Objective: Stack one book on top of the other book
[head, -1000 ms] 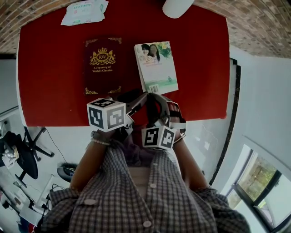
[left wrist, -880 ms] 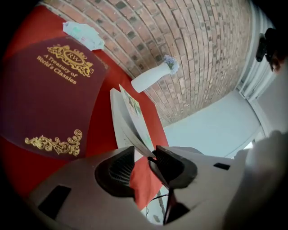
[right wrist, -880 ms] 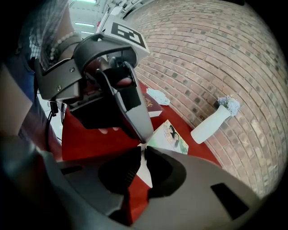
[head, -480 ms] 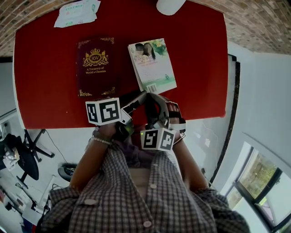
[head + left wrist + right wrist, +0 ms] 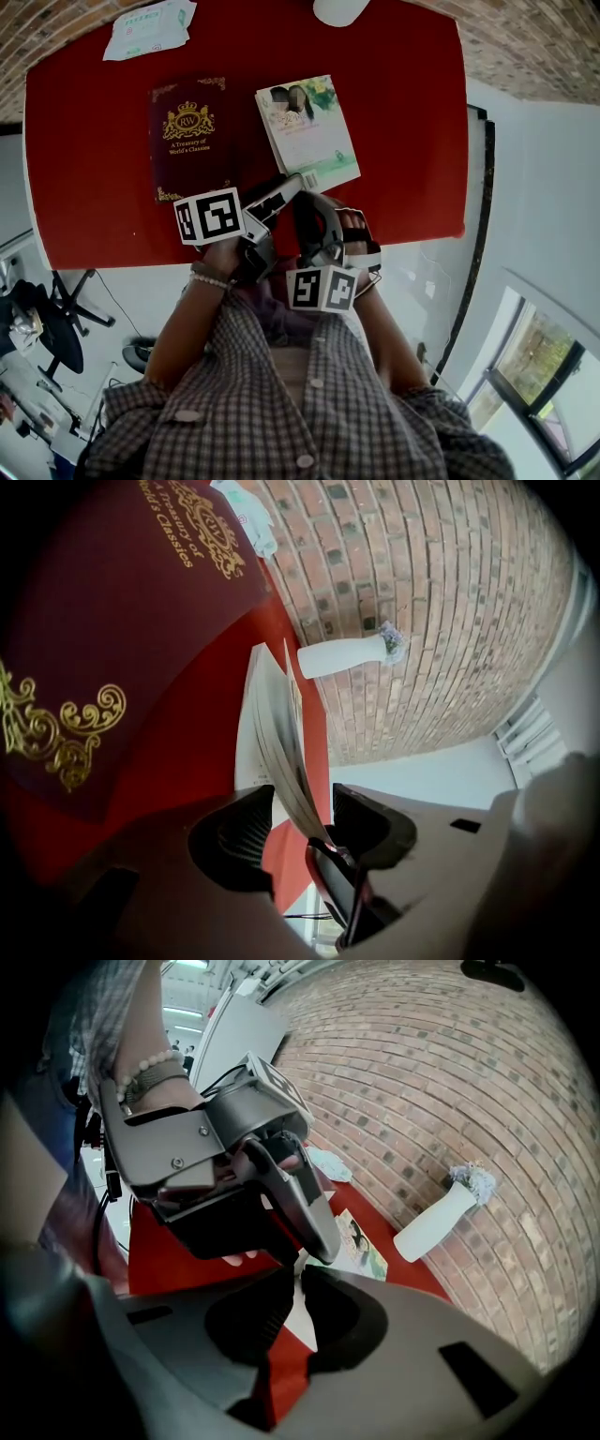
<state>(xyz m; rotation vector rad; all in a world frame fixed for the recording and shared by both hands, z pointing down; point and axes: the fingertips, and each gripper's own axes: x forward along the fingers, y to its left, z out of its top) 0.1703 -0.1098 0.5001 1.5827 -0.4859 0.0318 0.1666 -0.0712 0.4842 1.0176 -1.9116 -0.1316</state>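
Note:
A maroon hardback with gold print (image 5: 190,139) lies flat on the red table (image 5: 94,206). Right of it is a pale paperback (image 5: 307,131). My right gripper (image 5: 312,199) is shut on the paperback's near corner and holds that edge a little raised (image 5: 354,1237). My left gripper (image 5: 279,192) comes in from the left at the same corner. Its jaws are opening, and the paperback's raised edge (image 5: 278,726) stands between them without being pressed. In the left gripper view the maroon book (image 5: 103,639) fills the left side.
A white vase (image 5: 340,9) stands at the table's far edge by the brick wall (image 5: 342,655). A pack of wipes (image 5: 148,28) lies at the far left corner. The table's near edge runs just under both grippers.
My left gripper has rolled and slid right to the paperback's near corner, its jaws wider. The right gripper has stayed put.

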